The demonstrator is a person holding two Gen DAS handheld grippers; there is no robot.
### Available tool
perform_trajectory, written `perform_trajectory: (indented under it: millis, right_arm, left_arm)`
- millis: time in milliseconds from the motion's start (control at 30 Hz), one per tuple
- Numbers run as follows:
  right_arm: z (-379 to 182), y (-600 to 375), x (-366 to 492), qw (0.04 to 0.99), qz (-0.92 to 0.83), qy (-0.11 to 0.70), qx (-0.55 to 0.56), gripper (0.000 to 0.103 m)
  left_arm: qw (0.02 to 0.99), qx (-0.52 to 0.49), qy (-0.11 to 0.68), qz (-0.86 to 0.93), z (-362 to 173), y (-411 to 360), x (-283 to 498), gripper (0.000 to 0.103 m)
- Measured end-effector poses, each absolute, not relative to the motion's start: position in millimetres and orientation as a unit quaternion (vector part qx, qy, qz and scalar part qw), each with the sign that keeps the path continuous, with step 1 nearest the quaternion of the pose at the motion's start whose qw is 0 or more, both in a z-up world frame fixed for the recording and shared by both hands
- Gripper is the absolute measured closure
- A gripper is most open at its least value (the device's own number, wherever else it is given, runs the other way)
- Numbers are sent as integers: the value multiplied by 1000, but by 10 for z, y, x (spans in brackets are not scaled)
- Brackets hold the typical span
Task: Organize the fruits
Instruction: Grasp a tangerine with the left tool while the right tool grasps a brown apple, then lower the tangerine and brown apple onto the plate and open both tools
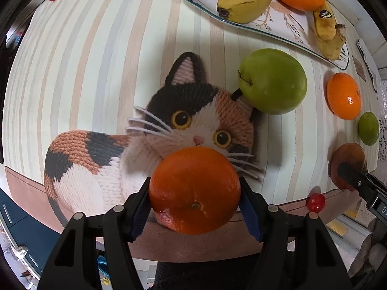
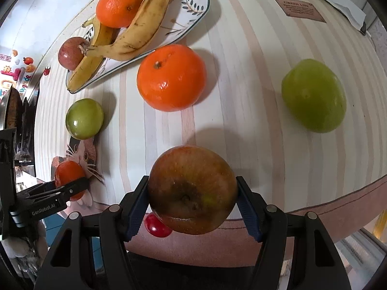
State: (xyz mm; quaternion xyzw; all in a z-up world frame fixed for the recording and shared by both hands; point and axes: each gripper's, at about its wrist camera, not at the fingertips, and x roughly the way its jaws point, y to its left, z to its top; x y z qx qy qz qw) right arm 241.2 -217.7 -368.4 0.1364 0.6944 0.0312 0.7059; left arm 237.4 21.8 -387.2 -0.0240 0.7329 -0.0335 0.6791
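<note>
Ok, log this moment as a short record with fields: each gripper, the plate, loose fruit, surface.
left gripper: closed on an orange, pads pressing both sides
right gripper: closed on a red-brown apple
plate: two bananas, one orange on plate, one reddish fruit at its end
loose fruit: one mandarin, large green apple, small green apple, all on the cloth, apart
surface: striped tablecloth with a cat picture
other: small red cherry-like item near the table edge

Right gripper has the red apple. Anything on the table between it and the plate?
Yes. A loose orange sits directly between the red apple and the plate; the right gripper would likely need to go over or around it.
</note>
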Motion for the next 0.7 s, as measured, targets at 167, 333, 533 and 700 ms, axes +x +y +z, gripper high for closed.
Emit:
perform_trajectory:
  millis: [167,333,533,700]
  right_arm:
    - [-3627,-2308,2428,706,35,696,128,33]
    - [-3519,-2298,2449,712,48,686,139,33]
    - [-3065,-2349,2559,733,78,654,172,33]
    - [-2697,-2467,2905,758,89,617,191,33]
  left_arm:
    - [684,-20,728,-28,-3837,258,2412,40]
    - [698,-23,715,-36,-3629,68,2455,40]
    - [731,-50,676,-73,-2961,-5,2630,40]
    - [746,-56,655,-106,-2595,-212,3135,40]
